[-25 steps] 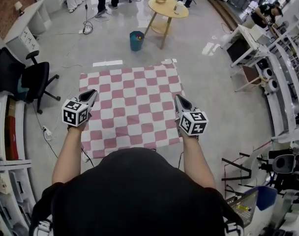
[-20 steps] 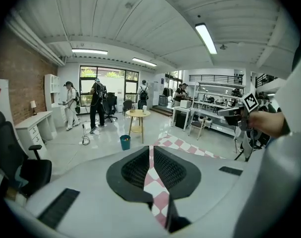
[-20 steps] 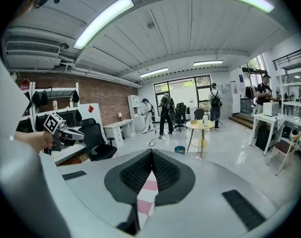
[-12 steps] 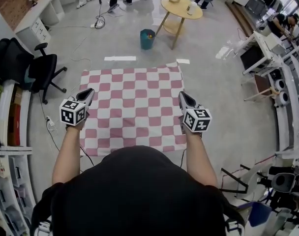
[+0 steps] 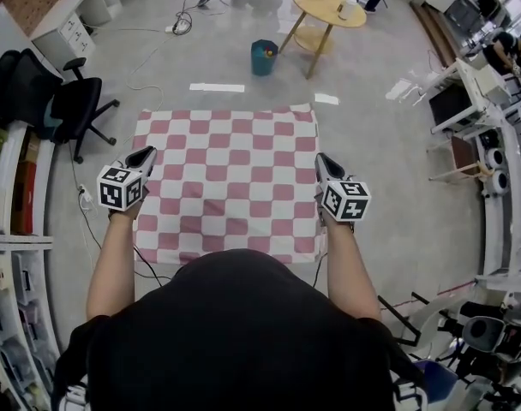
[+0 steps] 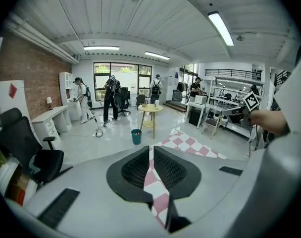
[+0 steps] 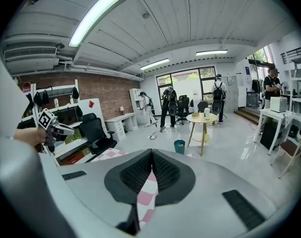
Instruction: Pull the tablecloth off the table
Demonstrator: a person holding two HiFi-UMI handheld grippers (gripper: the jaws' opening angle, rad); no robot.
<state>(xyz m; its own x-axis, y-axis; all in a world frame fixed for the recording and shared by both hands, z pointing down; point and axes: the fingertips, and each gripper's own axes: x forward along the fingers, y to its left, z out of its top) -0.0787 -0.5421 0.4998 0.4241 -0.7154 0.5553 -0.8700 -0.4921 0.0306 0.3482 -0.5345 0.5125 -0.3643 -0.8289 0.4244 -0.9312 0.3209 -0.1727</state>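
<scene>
A pink-and-white checked tablecloth point(image 5: 226, 187) is spread out flat in front of me in the head view, over the grey floor. No table shows under it. My left gripper point(image 5: 147, 153) is shut on its left edge, and my right gripper point(image 5: 322, 158) is shut on its right edge. In the left gripper view the cloth point(image 6: 190, 144) runs out of the shut left gripper point(image 6: 151, 153) and stretches away to the right. A strip of cloth point(image 7: 146, 196) is pinched in the right gripper point(image 7: 152, 158) in the right gripper view.
A round yellow table point(image 5: 329, 5) and a teal bin point(image 5: 262, 56) stand beyond the cloth. A black office chair point(image 5: 68, 110) and shelves point(image 5: 12, 187) are at the left, desks with equipment point(image 5: 466, 101) at the right. People stand at the far end of the room.
Both grippers have drawn back toward me with the cloth. Its far edge now lies farther from the white strip on the floor. Both grips are unchanged.
</scene>
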